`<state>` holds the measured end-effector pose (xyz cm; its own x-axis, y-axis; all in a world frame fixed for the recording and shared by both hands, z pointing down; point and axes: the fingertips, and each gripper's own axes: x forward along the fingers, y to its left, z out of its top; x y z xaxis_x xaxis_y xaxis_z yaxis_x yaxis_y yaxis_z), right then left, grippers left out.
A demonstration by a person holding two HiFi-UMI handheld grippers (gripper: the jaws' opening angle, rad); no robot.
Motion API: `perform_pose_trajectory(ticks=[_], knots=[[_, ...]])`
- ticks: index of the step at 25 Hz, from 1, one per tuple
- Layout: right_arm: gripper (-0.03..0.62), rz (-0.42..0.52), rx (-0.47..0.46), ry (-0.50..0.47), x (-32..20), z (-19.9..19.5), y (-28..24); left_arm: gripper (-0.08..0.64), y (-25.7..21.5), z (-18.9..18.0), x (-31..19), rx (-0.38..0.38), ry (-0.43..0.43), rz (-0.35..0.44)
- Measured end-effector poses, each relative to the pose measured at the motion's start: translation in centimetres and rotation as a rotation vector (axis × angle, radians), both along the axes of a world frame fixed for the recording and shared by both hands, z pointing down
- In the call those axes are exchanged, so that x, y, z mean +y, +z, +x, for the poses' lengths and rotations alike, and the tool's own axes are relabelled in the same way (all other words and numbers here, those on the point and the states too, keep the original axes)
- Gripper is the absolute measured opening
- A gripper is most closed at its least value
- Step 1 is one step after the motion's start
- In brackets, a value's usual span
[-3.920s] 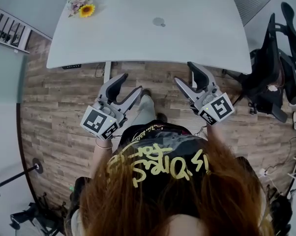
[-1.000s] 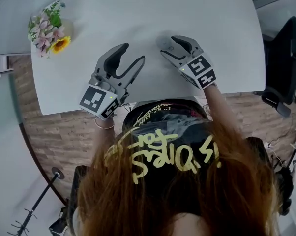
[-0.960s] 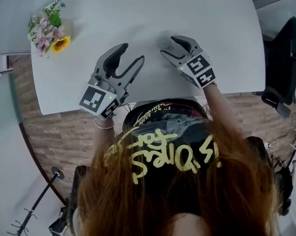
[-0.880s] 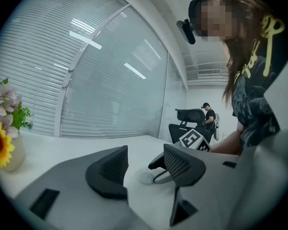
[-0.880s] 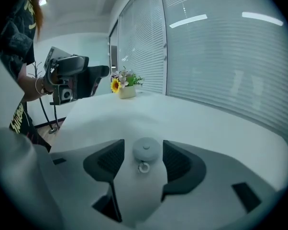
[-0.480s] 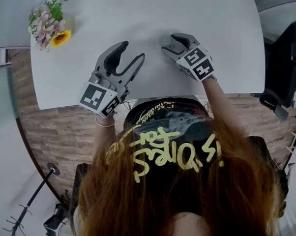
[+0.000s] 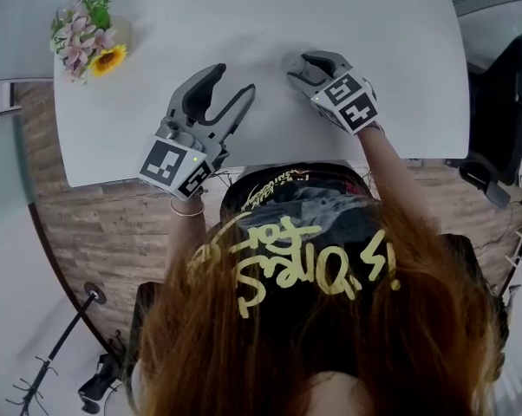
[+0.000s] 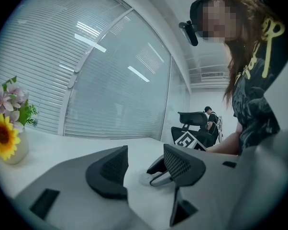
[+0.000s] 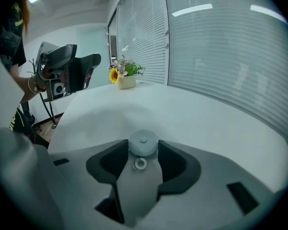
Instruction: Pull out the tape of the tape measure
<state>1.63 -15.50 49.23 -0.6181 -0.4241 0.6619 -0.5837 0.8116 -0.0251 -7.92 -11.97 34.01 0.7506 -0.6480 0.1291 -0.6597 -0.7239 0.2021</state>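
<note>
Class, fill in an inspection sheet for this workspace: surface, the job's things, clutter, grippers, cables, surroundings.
Surface: white table, mostly bare.
Job's things: round grey tape measure lying flat on the table, ring tab beside its case, tape not yet pulled out.
Clutter: vase of flowers at the table's far left corner.
Grippers: right gripper has just been closing, and its pads sit against the tape measure's sides; left gripper open, empty, above the table.
Cables: thin cables seem to hang below the table's near edge.
Surroundings: wood floor, office chair, window blinds.
</note>
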Motion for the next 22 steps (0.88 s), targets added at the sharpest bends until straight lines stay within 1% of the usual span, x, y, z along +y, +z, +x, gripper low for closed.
perform_pose_trajectory(ticks=[2, 4, 8, 13, 17, 22], knots=[[0.199, 0.002, 0.0, -0.018, 0.2, -0.2, -0.1, 0.225, -0.1, 0.0, 0.0, 0.016, 0.005, -0.006], [0.199, 0.025, 0.02, -0.044, 0.5, -0.2, -0.3, 0.225, -0.1, 0.2, 0.2, 0.028, 0.015, -0.016], [0.199, 0.135, 0.053, -0.116, 0.7, -0.3, -1.7, 0.224, 0.2, 0.7, 0.2, 0.045, 0.033, -0.049], [0.199, 0.249, 0.07, -0.166, 0.6, -0.2, -4.5, 0.219, 1.6, 2.4, 0.1, 0.069, 0.101, -0.138], [0.199, 0.351, 0.095, -0.232, 1.0, -0.6, -6.5, 0.217, 2.6, 3.3, -0.6, 0.065, 0.119, -0.203], [0.199, 0.458, 0.119, -0.305, 1.5, -1.1, -8.0, 0.206, 3.0, 4.0, -2.1, 0.134, 0.119, -0.296]])
